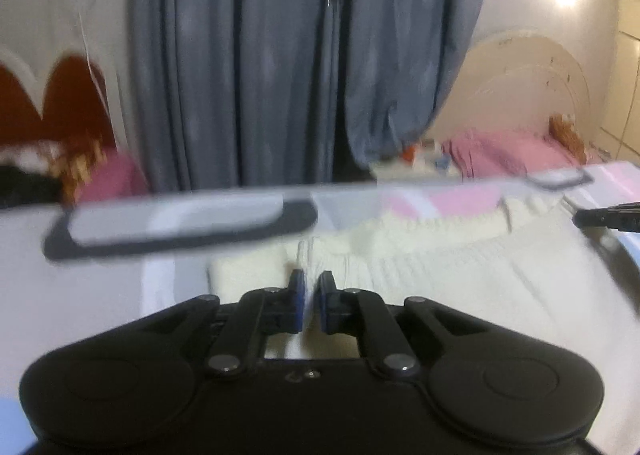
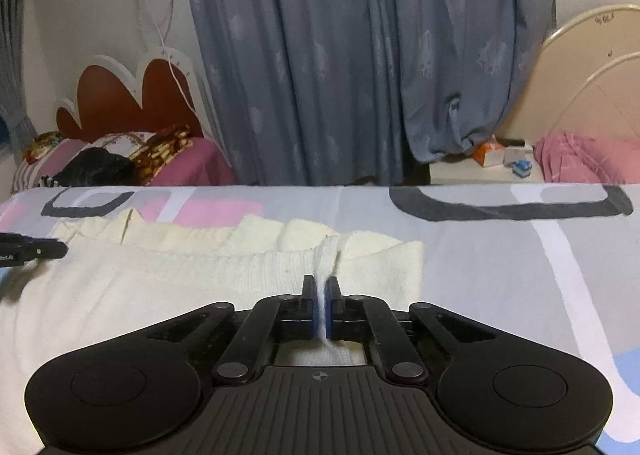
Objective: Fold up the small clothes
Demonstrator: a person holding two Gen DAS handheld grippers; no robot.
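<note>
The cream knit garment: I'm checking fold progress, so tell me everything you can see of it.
The cream knit garment looks soft and ribbed, with a gathered, ruffled far edge. It lies mostly flat on the patterned bedsheet. The right gripper is shut on a raised pinch of it, and the left gripper pinches another ridge near its other side. Its type is unclear.

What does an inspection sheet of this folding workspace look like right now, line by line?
Surface: patterned bedsheet, grey with pink and white shapes.
Job's things: cream knit garment lying on the sheet, partly folded.
Clutter: small items on the nightstand; pillows on the far bed.
Grippers: left gripper shut on a pinch of the knit; right gripper shut on a fold of it.
Cables: white cable hanging on the wall.
Surroundings: blue-grey curtains, red headboard.
</note>
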